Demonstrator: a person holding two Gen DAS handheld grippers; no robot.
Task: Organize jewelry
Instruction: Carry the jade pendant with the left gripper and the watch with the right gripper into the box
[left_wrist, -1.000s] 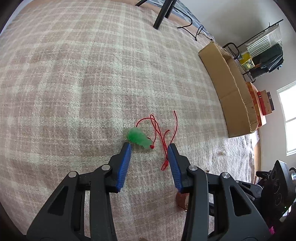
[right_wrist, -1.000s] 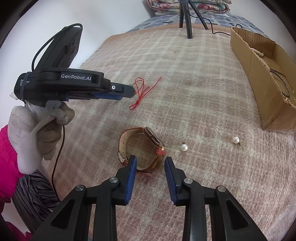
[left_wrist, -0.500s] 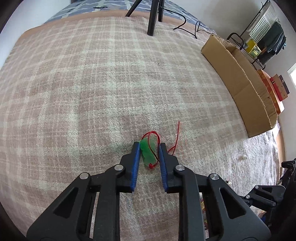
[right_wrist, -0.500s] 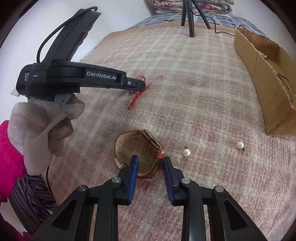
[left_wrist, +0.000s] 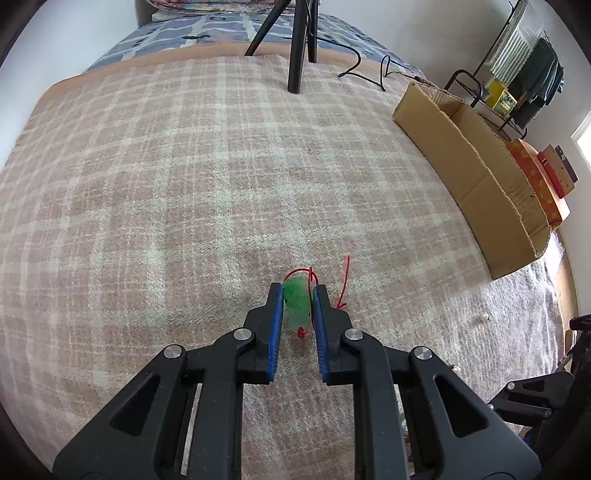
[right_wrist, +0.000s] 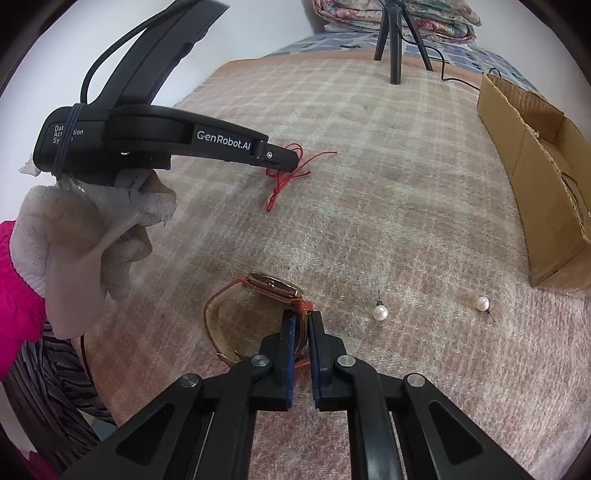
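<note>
Both grippers are at the pick-up step, each taking one piece of jewelry off the plaid blanket (left_wrist: 184, 184). The left gripper (left_wrist: 297, 306) has just been closing, and its blue pads now pinch a green pendant (left_wrist: 295, 301) whose red cord (left_wrist: 341, 288) trails loose onto the blanket to the right. The right gripper (right_wrist: 300, 325) has also just been closing, and its pads are pressed almost together on the strap of a brown watch (right_wrist: 258, 295) lying on its side. Two pearl earrings (right_wrist: 379, 313) still lie on the blanket to the right of the watch. The likely next move is to lift both pieces and carry them to the open cardboard box (right_wrist: 524, 166) at the right, minding the dangling cord. Inside the box, something like a beaded strand and a dark cord shows, but too small to tell.
</note>
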